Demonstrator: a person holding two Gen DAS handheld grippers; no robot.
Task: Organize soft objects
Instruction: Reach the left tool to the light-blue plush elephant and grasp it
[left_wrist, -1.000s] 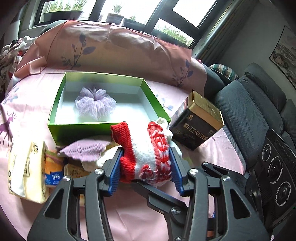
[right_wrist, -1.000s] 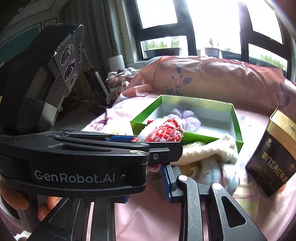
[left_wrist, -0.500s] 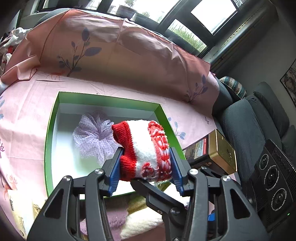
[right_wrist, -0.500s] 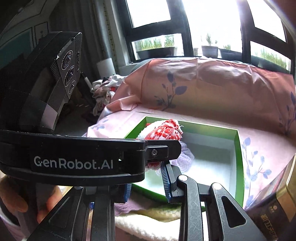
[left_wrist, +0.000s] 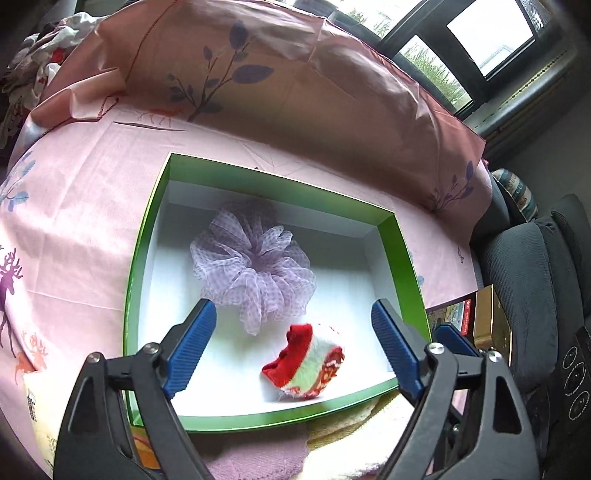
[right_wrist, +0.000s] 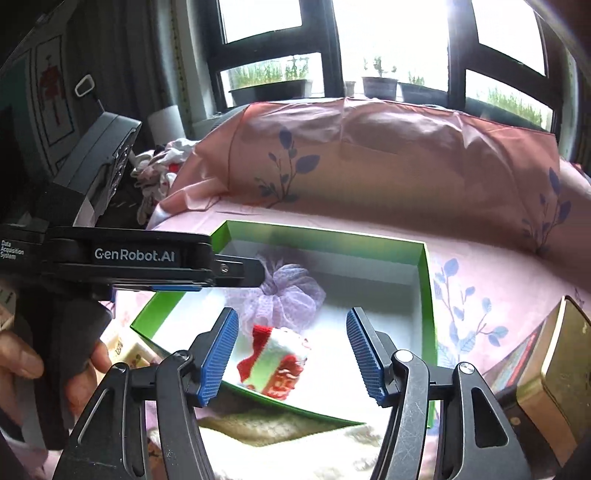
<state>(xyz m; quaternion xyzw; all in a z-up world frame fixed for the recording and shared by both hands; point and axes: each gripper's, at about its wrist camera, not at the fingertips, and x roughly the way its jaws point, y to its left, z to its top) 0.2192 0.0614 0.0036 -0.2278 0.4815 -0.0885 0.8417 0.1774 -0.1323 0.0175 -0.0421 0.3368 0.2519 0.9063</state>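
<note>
Pink bedding (left_wrist: 85, 206) is lying under the green box (left_wrist: 146, 236). Both the left gripper (left_wrist: 295, 347) and the right gripper (right_wrist: 293, 354) have just been opening, released, nothing between them. Inside the box, the red-and-white sock (left_wrist: 304, 363) is resting beside the lilac scrunchie (left_wrist: 255, 269).

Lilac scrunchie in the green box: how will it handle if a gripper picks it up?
The lilac scrunchie is gathered sheer mesh, so probably very light and floppy. Its ruffles would likely squash flat under the pads. It lies flat, so rolling seems unlikely, though frills might snag on ribbed pads.
</note>
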